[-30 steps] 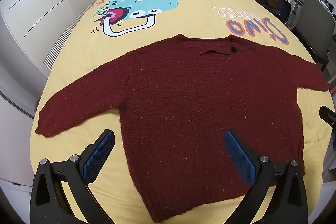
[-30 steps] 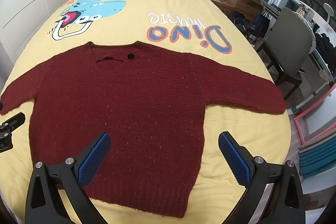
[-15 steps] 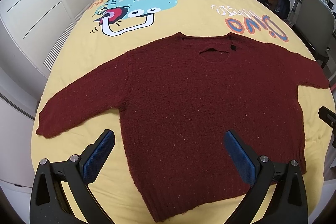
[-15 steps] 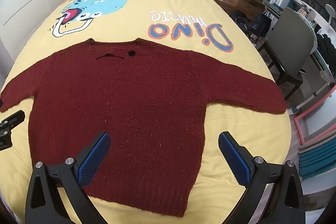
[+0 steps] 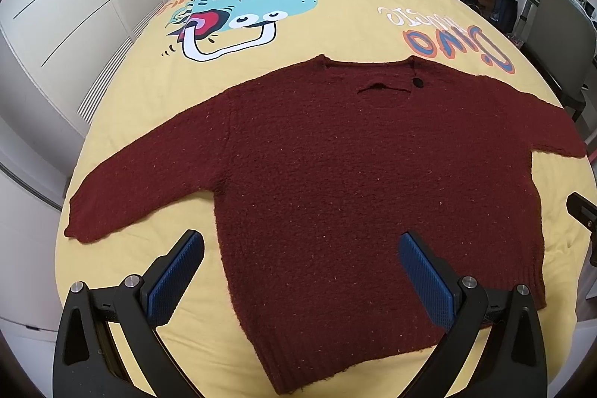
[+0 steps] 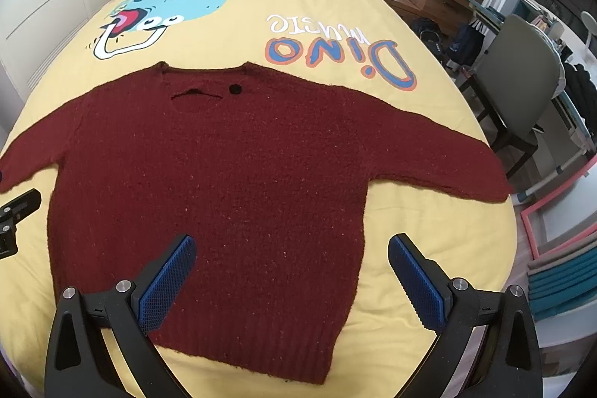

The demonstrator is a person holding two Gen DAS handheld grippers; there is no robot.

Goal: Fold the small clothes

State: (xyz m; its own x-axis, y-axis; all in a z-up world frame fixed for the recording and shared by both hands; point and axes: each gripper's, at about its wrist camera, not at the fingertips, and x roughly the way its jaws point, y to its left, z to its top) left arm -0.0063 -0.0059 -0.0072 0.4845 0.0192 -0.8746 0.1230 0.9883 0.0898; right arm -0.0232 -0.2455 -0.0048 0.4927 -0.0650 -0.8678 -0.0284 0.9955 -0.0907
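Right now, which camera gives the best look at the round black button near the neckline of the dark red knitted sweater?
The right wrist view: the round black button appears larger and fully round there. The left wrist view shows it smaller and foreshortened on the dark red knitted sweater.

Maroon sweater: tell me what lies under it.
The maroon sweater lies spread flat on the yellow dinosaur-print bedspread, which shows all around it. Whatever lies beneath its body and sleeves is covered.

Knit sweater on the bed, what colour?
Dark maroon knit sweater, speckled; clearest in right wrist view.
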